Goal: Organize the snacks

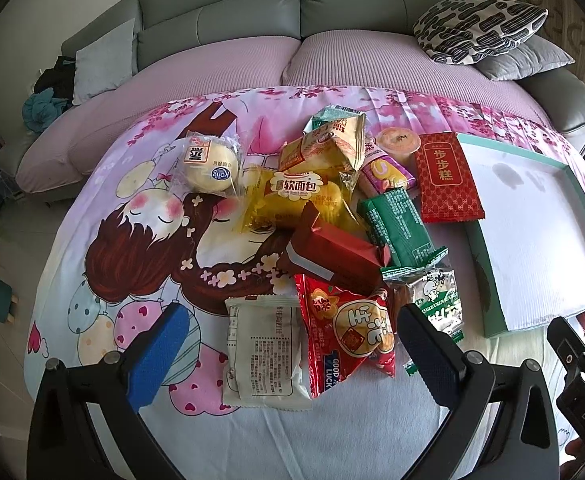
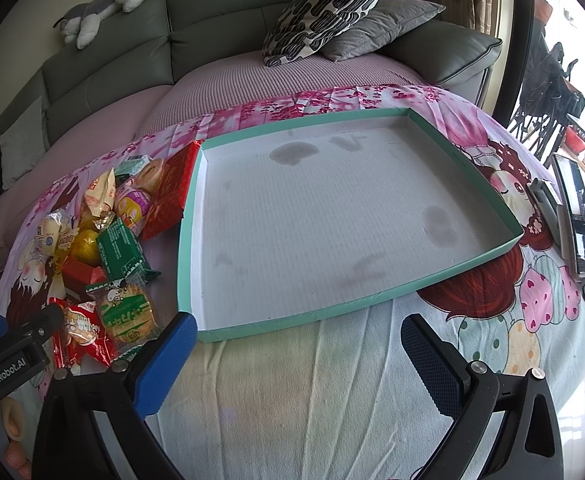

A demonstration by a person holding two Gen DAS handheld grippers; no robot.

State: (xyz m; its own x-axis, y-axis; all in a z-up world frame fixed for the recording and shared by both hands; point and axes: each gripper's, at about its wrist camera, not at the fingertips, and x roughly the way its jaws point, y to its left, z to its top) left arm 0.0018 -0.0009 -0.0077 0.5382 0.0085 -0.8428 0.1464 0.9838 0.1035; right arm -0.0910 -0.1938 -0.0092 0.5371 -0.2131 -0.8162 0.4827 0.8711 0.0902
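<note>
A cartoon-print sheet covers the worktop. On it lie a snack pile at nine o'clock, a shallow tray centrally, and a phone at three o'clock.

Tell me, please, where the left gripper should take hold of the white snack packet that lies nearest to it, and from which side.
Probably best at the near short edge of the white packet. It lies flat, its long side running away from the left gripper, whose open fingers already straddle it. The red packet overlaps its right edge, so come from above at the near left corner, where nothing covers it.
</note>
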